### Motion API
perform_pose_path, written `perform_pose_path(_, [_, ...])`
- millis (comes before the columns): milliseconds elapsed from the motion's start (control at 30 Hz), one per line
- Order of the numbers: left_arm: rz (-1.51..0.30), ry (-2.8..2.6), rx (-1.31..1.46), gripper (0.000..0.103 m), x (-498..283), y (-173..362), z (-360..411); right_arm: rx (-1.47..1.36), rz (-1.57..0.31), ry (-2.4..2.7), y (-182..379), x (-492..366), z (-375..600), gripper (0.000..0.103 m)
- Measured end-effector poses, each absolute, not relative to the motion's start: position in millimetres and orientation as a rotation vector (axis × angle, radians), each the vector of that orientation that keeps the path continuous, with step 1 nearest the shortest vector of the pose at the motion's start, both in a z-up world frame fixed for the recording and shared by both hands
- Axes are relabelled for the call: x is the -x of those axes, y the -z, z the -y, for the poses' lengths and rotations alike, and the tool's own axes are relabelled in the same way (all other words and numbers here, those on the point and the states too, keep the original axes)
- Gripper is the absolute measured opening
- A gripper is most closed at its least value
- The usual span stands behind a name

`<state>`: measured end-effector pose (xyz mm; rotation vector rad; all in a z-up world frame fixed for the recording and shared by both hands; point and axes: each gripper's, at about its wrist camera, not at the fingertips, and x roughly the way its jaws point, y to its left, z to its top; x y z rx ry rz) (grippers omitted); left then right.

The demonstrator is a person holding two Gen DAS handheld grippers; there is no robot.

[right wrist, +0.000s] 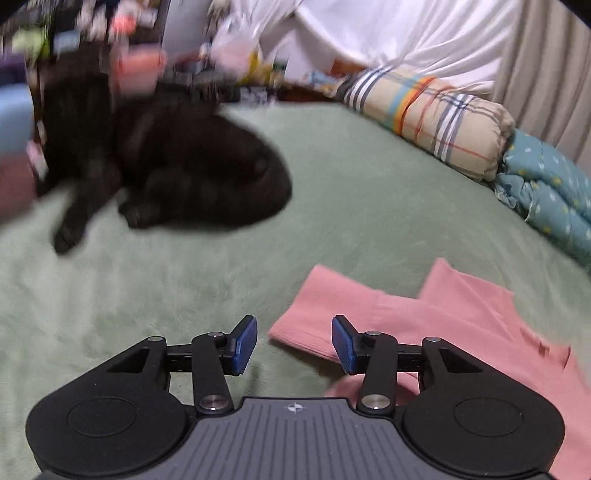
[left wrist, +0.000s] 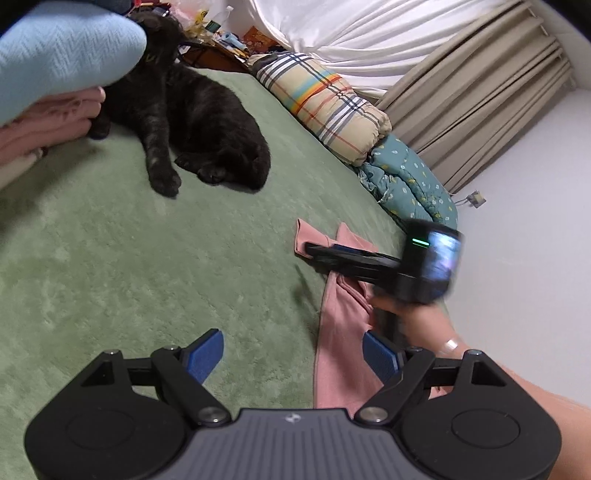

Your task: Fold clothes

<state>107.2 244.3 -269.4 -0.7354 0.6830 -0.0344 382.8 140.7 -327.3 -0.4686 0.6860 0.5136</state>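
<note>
Pink garment (right wrist: 424,314) lies seemingly unpinched between right gripper's (right wrist: 293,341) parted jaws.

Soft, even indoor light, strong fisheye curvature at the edges.
Right wrist view smears with motion blur, worst over the black cat (right wrist: 166,166); left wrist view is sharp except the blurred right gripper (left wrist: 314,254).

We see bed covered in fuzzy green blanket (left wrist: 110,258), taking up most of both views. Black cat (left wrist: 192,125) sprawled on it near far side. Along far edge, rolled plaid quilt (left wrist: 325,107), teal flowery quilt (left wrist: 410,181) bunched just beside it. Behind those, white sheet (left wrist: 351,33) draped up high, beige pleated curtain (left wrist: 480,103) next to it, plain white wall (left wrist: 524,240) at right. Cluttered pile of stuff (left wrist: 221,37) beyond cat, too blurry to sort. Light soft, even.
</note>
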Motion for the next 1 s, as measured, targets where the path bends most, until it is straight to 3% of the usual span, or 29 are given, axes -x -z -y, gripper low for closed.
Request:
perform_pose_path(167, [-0.687, -0.002, 0.778, 0.082, -98.1, 273.7, -262.4, 0.425, -0.779, -0.409, 344.5, -416.6, -170.9, 0.044])
perform_pose_path(200, [-0.687, -0.007, 0.793, 0.082, -97.6, 275.5, -266.1, 0.429, -0.779, -0.400, 344.9, -420.6, -171.3, 0.033])
perform_pose_path(267, [-0.685, -0.009, 0.814, 0.082, -98.6, 277.7, -270.8, 0.413, -0.789, -0.384, 343.4, -427.4, -168.6, 0.023])
perform_pose_path(300, [-0.683, -0.008, 0.819, 0.082, -99.2, 278.5, -271.8, 0.389, -0.795, -0.377, 340.7, -430.4, -166.2, 0.011])
perform_pose_path(533, [-0.681, 0.018, 0.831, 0.082, -104.5, 281.9, -268.5, 0.134, -0.728, -0.452, 303.5, -422.7, -148.7, 0.011])
perform_pose_path(800, [-0.693, 0.029, 0.799, 0.082, -103.5, 274.0, -260.9, 0.035, -0.777, -0.459, 309.8, -427.5, -130.4, 0.011])
perform_pose_path(1000, [-0.697, 0.023, 0.822, 0.082, -100.9, 274.8, -263.2, -0.322, -0.751, -0.447, 281.0, -443.4, -51.7, 0.010])
